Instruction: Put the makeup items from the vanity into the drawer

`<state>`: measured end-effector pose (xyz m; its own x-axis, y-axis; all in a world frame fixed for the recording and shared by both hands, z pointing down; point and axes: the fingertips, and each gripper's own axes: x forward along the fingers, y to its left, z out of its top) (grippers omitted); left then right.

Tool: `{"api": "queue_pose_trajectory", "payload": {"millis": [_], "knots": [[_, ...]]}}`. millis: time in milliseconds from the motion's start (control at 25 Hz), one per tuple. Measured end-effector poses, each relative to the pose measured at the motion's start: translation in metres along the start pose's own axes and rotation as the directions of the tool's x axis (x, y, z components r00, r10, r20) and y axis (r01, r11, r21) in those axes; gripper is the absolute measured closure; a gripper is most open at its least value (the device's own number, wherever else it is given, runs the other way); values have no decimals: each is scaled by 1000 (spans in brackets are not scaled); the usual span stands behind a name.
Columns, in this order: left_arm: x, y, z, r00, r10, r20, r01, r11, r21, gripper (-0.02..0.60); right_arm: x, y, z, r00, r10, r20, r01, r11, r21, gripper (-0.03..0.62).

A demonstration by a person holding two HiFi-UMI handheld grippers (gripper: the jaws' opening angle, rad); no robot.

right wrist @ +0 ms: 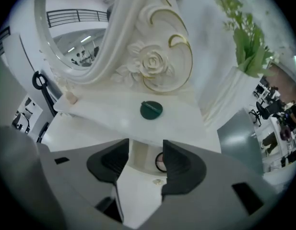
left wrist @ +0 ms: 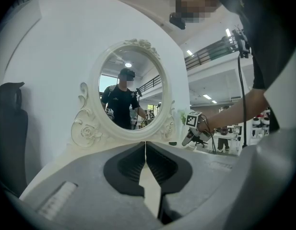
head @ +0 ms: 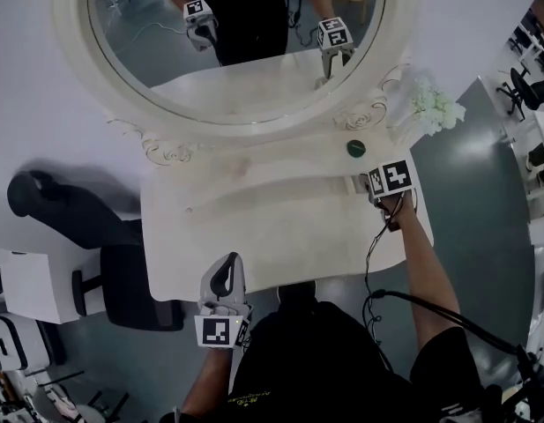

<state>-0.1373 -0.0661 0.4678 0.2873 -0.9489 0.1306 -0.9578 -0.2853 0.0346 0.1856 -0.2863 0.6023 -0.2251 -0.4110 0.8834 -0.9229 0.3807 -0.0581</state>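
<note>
A dark green round makeup item (right wrist: 151, 109) lies on the vanity's raised shelf (right wrist: 109, 114), below the carved mirror frame; it also shows in the head view (head: 356, 148). My right gripper (right wrist: 145, 150) hangs above and in front of it, pointing steeply down, open with nothing between its pads. Through the gap I see a small open drawer (right wrist: 138, 161) with a round compact (right wrist: 160, 163) in it. A small beige item (right wrist: 70, 97) sits at the shelf's left end. My left gripper (head: 231, 261) is at the vanity's front edge, shut and empty (left wrist: 146, 147).
The oval mirror (head: 236, 33) stands behind the white vanity top (head: 280, 227). A white vase with green sprigs (right wrist: 243, 47) is on the right end of the shelf. A black chair (head: 86, 227) stands left of the vanity.
</note>
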Motion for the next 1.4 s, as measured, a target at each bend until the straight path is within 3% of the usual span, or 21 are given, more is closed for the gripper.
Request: {"api": "queue_pose_trajectory", "payload": {"millis": [200,320,440,600,680,800,1080,1400], "knots": [[-1,-3,10,1000,-1,25,0,1000,16,558,-40,48,19,984,65,165,-54,996,-73,403],[-3,-4,16,999,7,46,-8,1000,20,558,-78,74,34,936,76,344,-32,991,-131,577],[-5,-3,26,998,6,66,-8,999,31,560,-120,105,43,853,117,509,-5,977,-215,592],[-11,2,38,995,19,94,-23,999,35,559,-184,147,34,692,189,697,36,955,-295,592],[-14,3,41,994,23,108,-27,999,39,560,-209,166,20,622,222,751,43,948,-316,592],[-19,2,46,993,25,114,-30,999,40,558,-233,188,-2,547,246,800,31,949,-314,592],[-35,-10,60,987,17,160,-29,997,73,559,-253,195,-30,478,180,860,18,977,-215,592],[-47,-16,65,985,34,170,-48,996,79,560,-258,191,-32,452,155,878,61,977,-205,592]]}}
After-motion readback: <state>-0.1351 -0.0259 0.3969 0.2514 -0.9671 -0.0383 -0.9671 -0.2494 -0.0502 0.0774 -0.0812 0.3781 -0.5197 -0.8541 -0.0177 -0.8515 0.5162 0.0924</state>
